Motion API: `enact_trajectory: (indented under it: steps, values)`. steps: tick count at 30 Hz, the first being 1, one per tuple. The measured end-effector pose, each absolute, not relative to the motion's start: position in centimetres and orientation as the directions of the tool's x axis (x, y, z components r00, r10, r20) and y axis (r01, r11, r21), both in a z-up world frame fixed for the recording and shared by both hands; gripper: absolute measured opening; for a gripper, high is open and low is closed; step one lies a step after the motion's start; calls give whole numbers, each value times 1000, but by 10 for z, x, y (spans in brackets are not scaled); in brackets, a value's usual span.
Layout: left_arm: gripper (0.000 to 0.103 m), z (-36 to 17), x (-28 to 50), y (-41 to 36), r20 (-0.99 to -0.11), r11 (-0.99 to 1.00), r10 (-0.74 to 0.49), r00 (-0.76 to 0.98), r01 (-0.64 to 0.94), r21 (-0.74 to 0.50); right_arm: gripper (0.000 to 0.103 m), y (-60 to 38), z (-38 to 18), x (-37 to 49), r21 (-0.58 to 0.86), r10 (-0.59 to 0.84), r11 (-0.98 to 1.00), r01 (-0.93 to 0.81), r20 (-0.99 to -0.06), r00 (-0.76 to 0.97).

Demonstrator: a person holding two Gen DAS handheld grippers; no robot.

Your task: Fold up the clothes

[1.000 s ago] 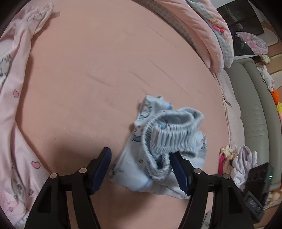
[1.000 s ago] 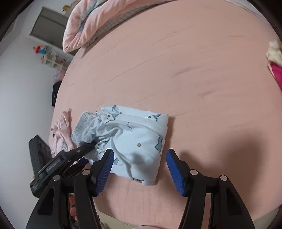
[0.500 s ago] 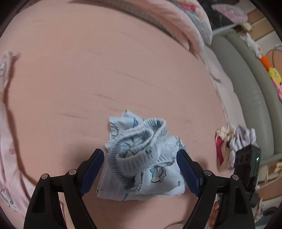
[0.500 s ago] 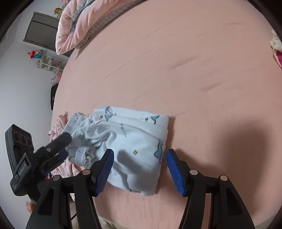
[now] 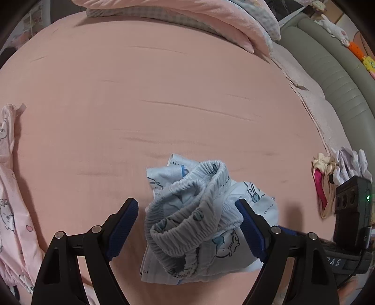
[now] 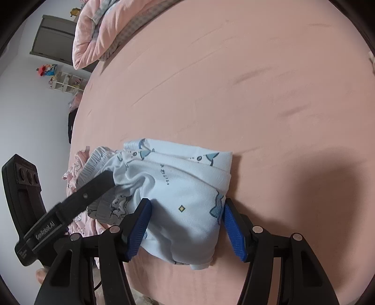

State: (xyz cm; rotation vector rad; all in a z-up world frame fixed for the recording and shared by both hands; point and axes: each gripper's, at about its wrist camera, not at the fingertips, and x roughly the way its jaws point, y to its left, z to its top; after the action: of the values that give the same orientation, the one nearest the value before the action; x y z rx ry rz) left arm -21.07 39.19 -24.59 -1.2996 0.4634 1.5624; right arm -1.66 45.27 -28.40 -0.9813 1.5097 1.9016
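Observation:
Light blue printed children's pants (image 5: 201, 215) lie folded in a bundle on the pink bed, their grey-blue elastic waistband (image 5: 187, 211) bunched on top. My left gripper (image 5: 189, 225) is open, its jaws on either side of the waistband. In the right wrist view the folded pants (image 6: 182, 197) lie between the jaws of my open right gripper (image 6: 185, 225). One finger of the left gripper (image 6: 93, 185) rests against the waistband end there.
A pink printed garment (image 5: 9, 187) lies along the bed's left side. Rolled pink bedding (image 5: 187, 16) sits at the far end. A small pile of clothes (image 5: 332, 173) lies at the right edge, next to a grey padded headboard (image 5: 328, 65).
Both grippers have closed in on the pants. The left gripper has swung round, so the waistband lies between its jaws. The right gripper's jaws now straddle the folded end.

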Motion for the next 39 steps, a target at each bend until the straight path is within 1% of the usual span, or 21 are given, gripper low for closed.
enact_trajectory:
  steps: [2,5,10,15,19,24,28,30,31,36,38,39]
  values:
    - [84,-250,-217,387,-891,-439,448,76,-849,-294,61,453,-289,-17,606,-57,-237,-759,-789,-612]
    - [84,-258,-227,376,-895,-491,445,14,-832,-257,61,453,-292,-14,614,-58,-241,-752,-783,-620]
    - [84,-281,-247,360,-872,-569,481,95,-723,-392,61,451,-291,-17,593,-40,-279,-756,-793,-607]
    - [85,-271,-237,357,-877,-547,465,120,-740,-392,61,449,-289,-16,576,-32,-303,-760,-803,-596]
    - [85,-271,-233,348,-867,-572,453,208,-678,-461,61,445,-289,-11,602,-41,-297,-741,-784,-620]
    - [85,-275,-220,348,-878,-605,441,187,-660,-444,61,442,-292,-9,616,-72,-302,-728,-776,-627]
    - [85,-272,-208,351,-888,-602,435,149,-685,-410,63,447,-294,-22,616,-79,-306,-726,-777,-625]
    - [85,-273,-204,354,-890,-601,430,152,-688,-408,64,449,-298,-22,641,-87,-286,-713,-758,-647]
    - [85,-273,-202,355,-885,-597,436,161,-684,-419,66,450,-301,-21,658,-90,-270,-703,-744,-662]
    - [84,-276,-186,363,-846,-568,489,213,-657,-495,65,455,-313,-16,745,-91,-174,-643,-663,-743]
    - [84,-277,-175,369,-837,-561,509,201,-660,-500,62,457,-316,-13,754,-85,-157,-638,-654,-752]
    - [84,-278,-172,369,-835,-563,516,189,-661,-497,58,457,-316,-13,751,-82,-154,-642,-657,-750]
